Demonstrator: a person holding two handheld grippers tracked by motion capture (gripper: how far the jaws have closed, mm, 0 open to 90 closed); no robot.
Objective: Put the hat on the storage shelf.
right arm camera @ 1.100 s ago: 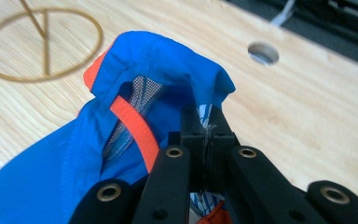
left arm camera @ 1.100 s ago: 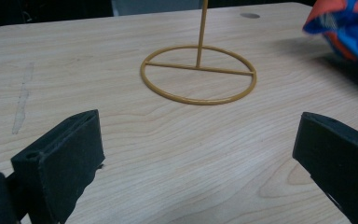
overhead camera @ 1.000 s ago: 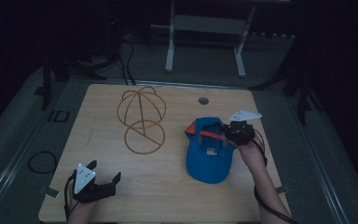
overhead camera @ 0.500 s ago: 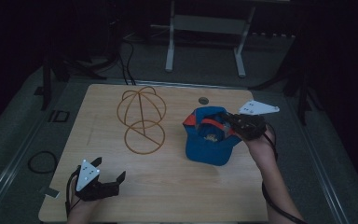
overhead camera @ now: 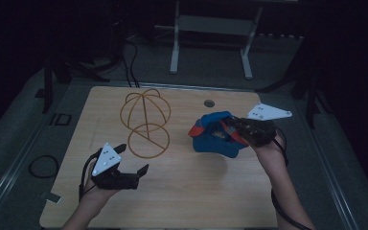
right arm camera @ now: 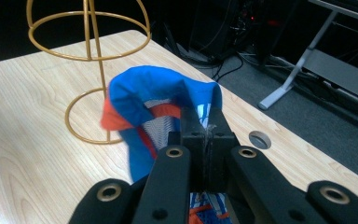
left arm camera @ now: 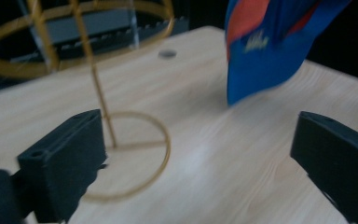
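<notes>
A blue cap (overhead camera: 215, 136) with orange-red trim hangs lifted off the wooden table (overhead camera: 191, 201), my right gripper (overhead camera: 239, 128) shut on its back edge. In the right gripper view the jaws pinch the cap (right arm camera: 158, 105) fabric at its rim, the right gripper (right arm camera: 204, 126) pointing toward the stand. A gold wire hat stand (overhead camera: 146, 122) rises at the table's left centre, its ring base (left arm camera: 135, 149) close ahead in the left gripper view. My left gripper (overhead camera: 132, 160) hovers open over the table's front left, nothing between its jaws. The cap (left arm camera: 270, 46) hangs at upper right of that view.
A round grommet hole (overhead camera: 209, 103) sits near the table's far edge. Beyond the table stands a grey metal frame (overhead camera: 211, 28) on the floor, with cables (overhead camera: 43, 165) lying at the left. The room around is dark.
The right gripper lifted the cap off the table and carried it up and slightly left, so it now hangs crumpled. The left gripper rose and shifted forward and right.
</notes>
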